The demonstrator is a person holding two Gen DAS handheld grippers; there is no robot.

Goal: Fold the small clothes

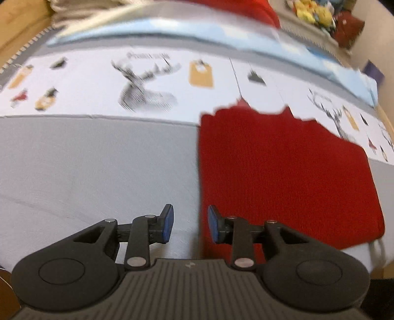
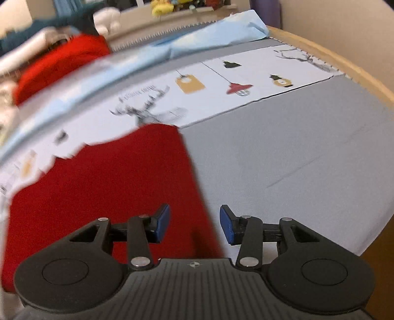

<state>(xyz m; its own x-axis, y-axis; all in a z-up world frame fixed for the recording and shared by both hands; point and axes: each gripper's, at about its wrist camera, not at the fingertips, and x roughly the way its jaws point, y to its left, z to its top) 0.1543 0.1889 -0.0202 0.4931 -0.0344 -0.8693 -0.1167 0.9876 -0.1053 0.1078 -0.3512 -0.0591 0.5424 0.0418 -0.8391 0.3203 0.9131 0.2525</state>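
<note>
Both of my grippers hang over a bed, with one red knitted garment [image 1: 283, 172] lying flat on the grey sheet [image 1: 86, 167] between them. Its far edge reaches onto the white printed band [image 1: 152, 81] of reindeer and tags. The left gripper [image 1: 190, 224] has its fingers spread, nothing between the blue pads, just over the garment's left edge. The right gripper [image 2: 194, 225] is likewise spread and empty, poised at the garment's right edge. Neither pinches the cloth.

As I read it, this piece looks already folded into a neat block with straight side edges, though its far edge is ragged in the blur, so one more fold or a squaring-up may remain. Whether it is finished I cannot say for certain.

The count: one red garment on the sheet, two grippers, four blue pads. A second red item [image 2: 61, 61] sits on a heap of clothes [image 2: 32, 39] at the far side of the bed, beyond a pale blue cloth [image 2: 216, 32]; the heap is too blurred to count. If those are unfolded, most of the job is ahead. Soft toys [image 1: 312, 12] line a ledge behind.
</note>
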